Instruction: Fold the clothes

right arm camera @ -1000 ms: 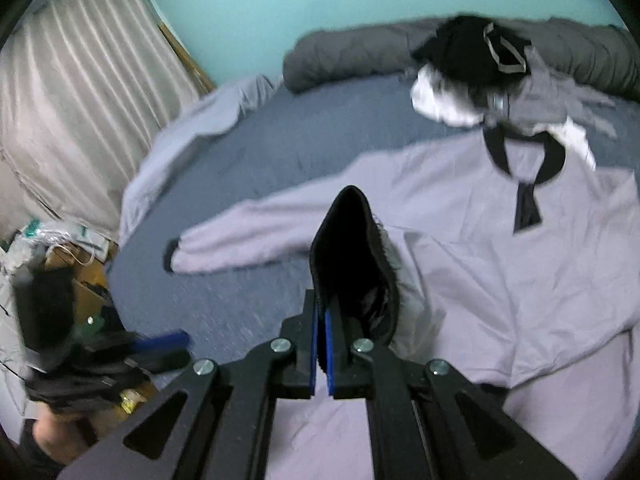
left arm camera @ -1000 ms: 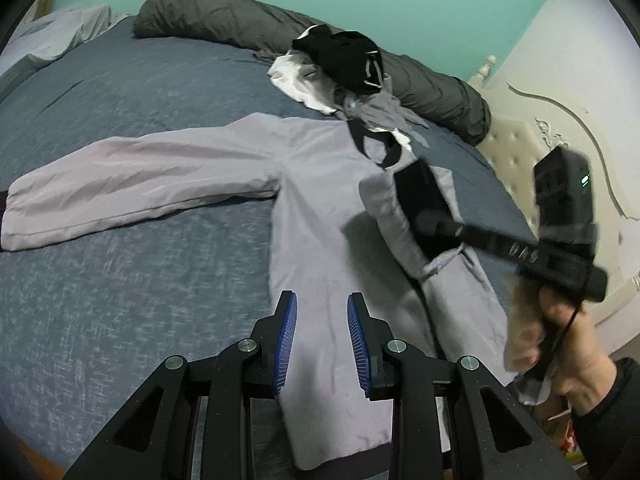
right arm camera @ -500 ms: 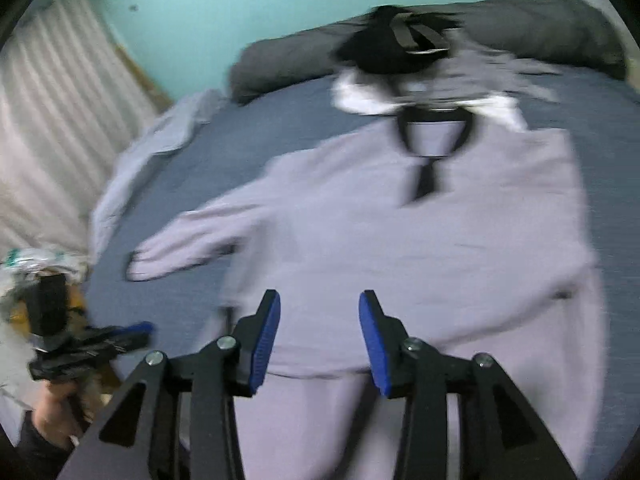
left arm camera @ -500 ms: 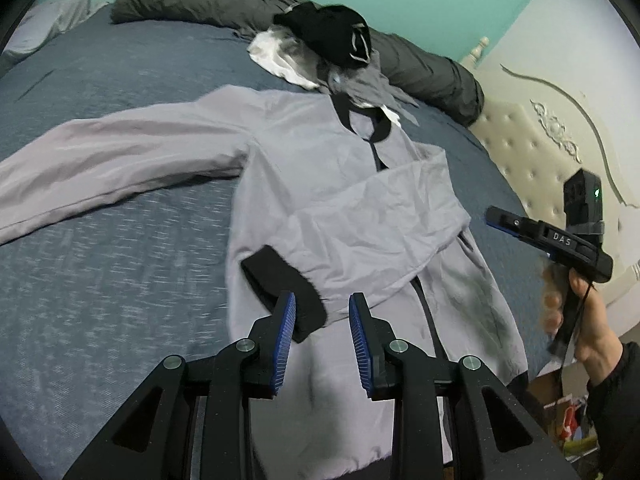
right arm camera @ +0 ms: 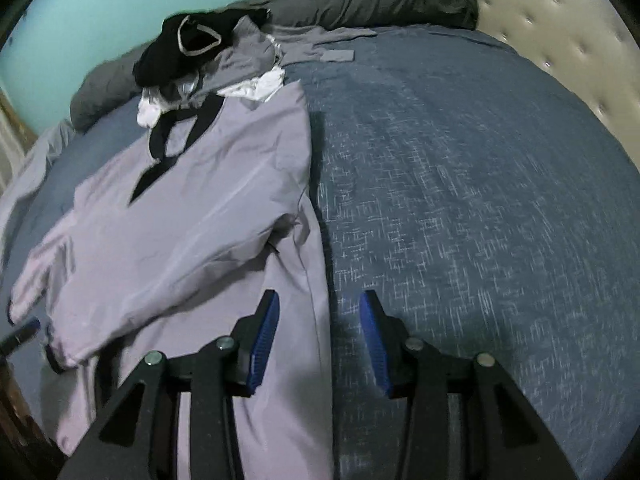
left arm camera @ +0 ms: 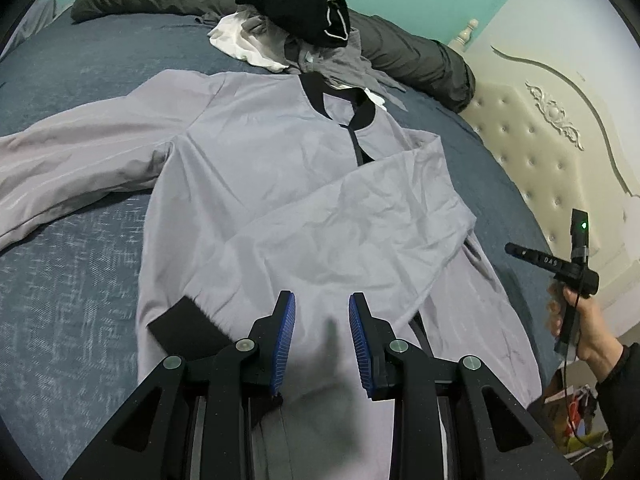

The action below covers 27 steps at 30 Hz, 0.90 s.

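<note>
Left wrist view: the lilac jacket (left arm camera: 280,184) lies flat on the bed (left arm camera: 72,280) just ahead of and under the left gripper (left arm camera: 322,340), whose jaws are spread and empty; a black cuff (left arm camera: 184,328) sits beside its left finger. Off to the right, a hand (left arm camera: 576,320) holds the right gripper (left arm camera: 516,250) level.

Right wrist view: the right gripper (right arm camera: 319,336), jaws spread, straddles the jacket's side edge.

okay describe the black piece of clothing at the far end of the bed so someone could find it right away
On the blue bed, look past the lilac jacket to the clothes heap against the grey bolster. The black garment tops that heap, the only black piece, with a pale cord looped on it.
</note>
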{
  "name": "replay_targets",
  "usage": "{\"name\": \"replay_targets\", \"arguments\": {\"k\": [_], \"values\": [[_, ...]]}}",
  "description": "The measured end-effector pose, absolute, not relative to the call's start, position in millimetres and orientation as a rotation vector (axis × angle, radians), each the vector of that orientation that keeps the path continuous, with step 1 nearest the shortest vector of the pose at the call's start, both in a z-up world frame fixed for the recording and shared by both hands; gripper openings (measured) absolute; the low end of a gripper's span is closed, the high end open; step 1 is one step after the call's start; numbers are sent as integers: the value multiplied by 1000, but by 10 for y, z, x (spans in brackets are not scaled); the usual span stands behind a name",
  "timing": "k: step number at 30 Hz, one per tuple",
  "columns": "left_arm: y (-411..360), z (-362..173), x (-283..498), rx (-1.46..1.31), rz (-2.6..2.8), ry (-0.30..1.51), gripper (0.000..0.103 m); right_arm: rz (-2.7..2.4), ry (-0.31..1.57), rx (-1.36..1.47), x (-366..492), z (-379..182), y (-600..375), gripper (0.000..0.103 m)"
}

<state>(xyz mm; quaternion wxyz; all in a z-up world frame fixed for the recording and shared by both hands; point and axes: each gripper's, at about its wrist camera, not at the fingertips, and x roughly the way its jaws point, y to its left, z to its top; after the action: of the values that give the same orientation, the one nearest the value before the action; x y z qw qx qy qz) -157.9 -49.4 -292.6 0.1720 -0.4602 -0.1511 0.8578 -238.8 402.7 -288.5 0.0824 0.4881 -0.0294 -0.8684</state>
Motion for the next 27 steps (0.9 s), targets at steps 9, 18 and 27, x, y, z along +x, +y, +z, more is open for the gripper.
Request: {"name": "replay_targets", "arguments": {"k": [9, 18, 27], "values": [[-420, -3159, -1762, -1337, 2422, -360, 31, -2556, 61, 1473, -2813, -3144, 3836, 42], [-413, -3342, -1865, -1366, 2408, -351, 31, -2555, 245, 1525, -3061, -3401, 3635, 42], [-420, -3461, -1891, -1399, 2382, -367, 30, -2687, 298, 1449, -3029, -3295, 3807, 12]]}}
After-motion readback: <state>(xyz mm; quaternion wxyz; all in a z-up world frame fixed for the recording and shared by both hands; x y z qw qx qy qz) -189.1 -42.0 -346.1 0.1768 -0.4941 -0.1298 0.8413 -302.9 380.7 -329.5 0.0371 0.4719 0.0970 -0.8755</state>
